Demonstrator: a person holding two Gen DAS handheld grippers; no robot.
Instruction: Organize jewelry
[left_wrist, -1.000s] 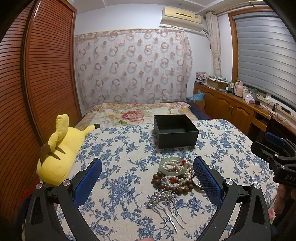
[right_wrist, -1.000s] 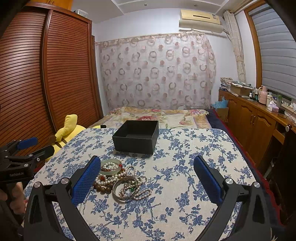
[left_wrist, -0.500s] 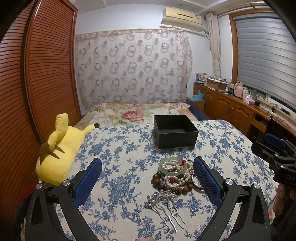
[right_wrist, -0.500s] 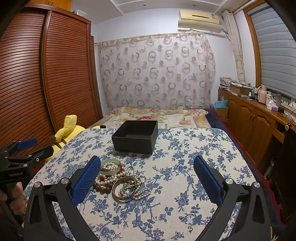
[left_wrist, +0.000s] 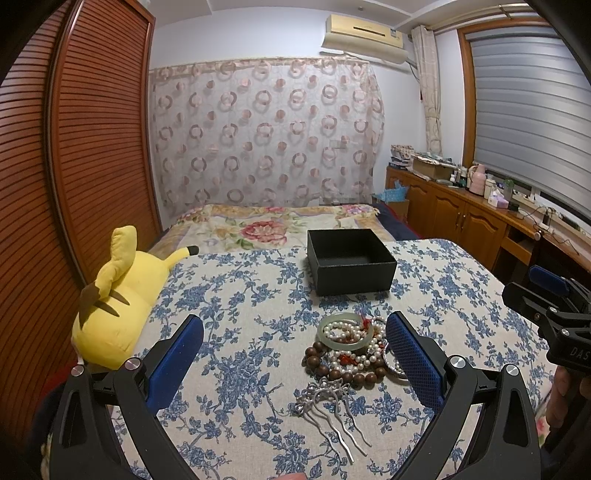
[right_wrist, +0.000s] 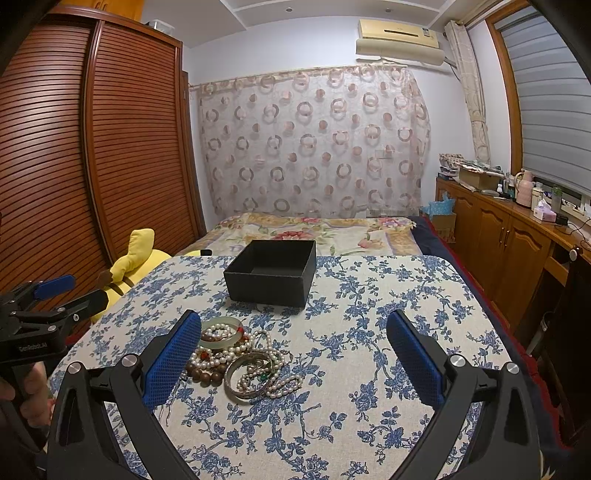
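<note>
A heap of jewelry (left_wrist: 351, 350) lies on the blue-flowered tablecloth: a pale green bangle (left_wrist: 345, 331), pearl strands, brown wooden beads (left_wrist: 325, 363) and a silver hair comb (left_wrist: 332, 413). In the right wrist view the same heap (right_wrist: 240, 358) shows a silver bangle (right_wrist: 251, 374) in front. An open black box (left_wrist: 351, 260) (right_wrist: 271, 271) stands behind the heap. My left gripper (left_wrist: 295, 362) is open above the cloth, its right finger beside the heap. My right gripper (right_wrist: 293, 360) is open too, its left finger hiding the heap's left edge. Neither holds anything.
A yellow plush toy (left_wrist: 118, 299) lies at the table's left edge. A bed (right_wrist: 314, 227) sits behind the table, a wooden wardrobe (right_wrist: 92, 166) stands left, and low cabinets (right_wrist: 506, 236) line the right wall. A hand holds each gripper's handle.
Both grippers have barely drifted; the right wrist view has crept slightly toward the jewelry. Nothing was picked up or moved.
</note>
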